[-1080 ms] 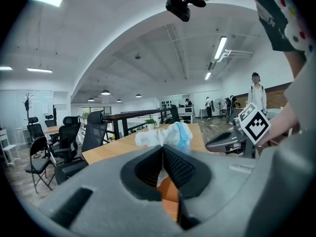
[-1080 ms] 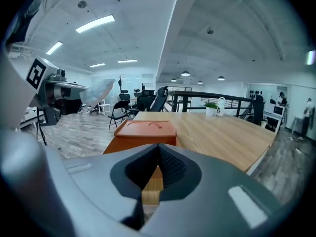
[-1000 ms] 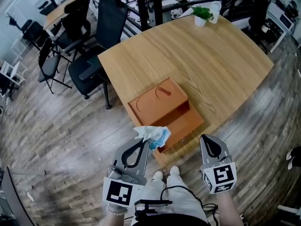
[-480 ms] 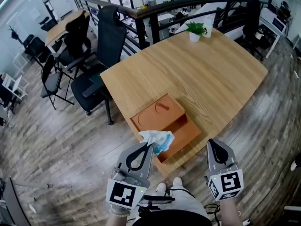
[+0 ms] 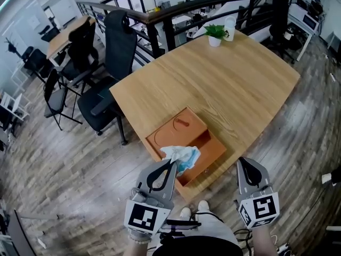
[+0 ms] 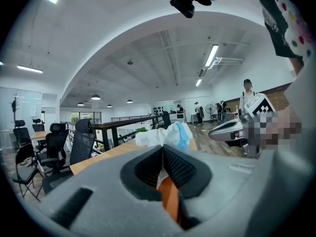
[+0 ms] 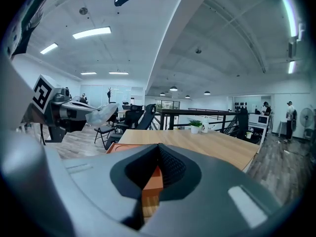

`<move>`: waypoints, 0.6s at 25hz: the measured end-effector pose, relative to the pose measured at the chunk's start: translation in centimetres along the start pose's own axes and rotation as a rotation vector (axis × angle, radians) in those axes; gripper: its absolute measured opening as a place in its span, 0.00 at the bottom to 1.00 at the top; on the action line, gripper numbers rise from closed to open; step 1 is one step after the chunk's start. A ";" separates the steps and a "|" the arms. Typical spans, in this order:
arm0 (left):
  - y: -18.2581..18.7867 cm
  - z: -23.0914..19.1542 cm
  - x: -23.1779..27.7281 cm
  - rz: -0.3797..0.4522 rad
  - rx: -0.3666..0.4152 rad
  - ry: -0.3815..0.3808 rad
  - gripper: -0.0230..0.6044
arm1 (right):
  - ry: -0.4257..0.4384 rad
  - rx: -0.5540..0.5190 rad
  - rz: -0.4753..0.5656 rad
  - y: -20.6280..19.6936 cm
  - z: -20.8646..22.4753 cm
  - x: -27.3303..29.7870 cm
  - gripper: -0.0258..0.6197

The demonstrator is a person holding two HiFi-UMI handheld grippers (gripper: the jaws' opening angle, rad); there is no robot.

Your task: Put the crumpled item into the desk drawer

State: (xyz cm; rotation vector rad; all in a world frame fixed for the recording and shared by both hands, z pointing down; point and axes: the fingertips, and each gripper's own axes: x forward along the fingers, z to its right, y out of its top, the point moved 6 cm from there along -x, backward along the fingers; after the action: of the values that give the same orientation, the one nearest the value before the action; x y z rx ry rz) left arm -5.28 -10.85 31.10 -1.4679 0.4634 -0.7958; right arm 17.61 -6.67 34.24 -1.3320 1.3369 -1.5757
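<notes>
Crumpled white item (image 5: 180,157) with blue patch

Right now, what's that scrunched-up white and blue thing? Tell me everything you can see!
The crumpled item is a soft, wrinkly wad, mostly white with a light blue patch on one side. It looks like thin cloth or paper. The left tool pinches its lower edge with jaws shut on it, holding it up in the air. In the head view it shows over the near-left part of the open orange drawer. Only the tool seems to touch it.
</notes>
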 end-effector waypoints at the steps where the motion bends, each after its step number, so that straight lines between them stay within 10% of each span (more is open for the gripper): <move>1: -0.3 0.1 0.4 -0.012 -0.008 -0.004 0.05 | -0.002 0.002 0.000 -0.1 0.1 -0.1 0.04; 15: -6.0 1.5 7.2 -0.169 -0.050 -0.124 0.05 | -0.029 0.051 -0.017 -1.9 1.1 -1.4 0.04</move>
State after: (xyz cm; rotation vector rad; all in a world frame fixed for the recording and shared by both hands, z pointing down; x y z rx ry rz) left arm -0.53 -14.46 38.44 -1.6080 0.2690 -0.8249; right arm 19.21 -5.16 35.65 -1.3336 1.2631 -1.5857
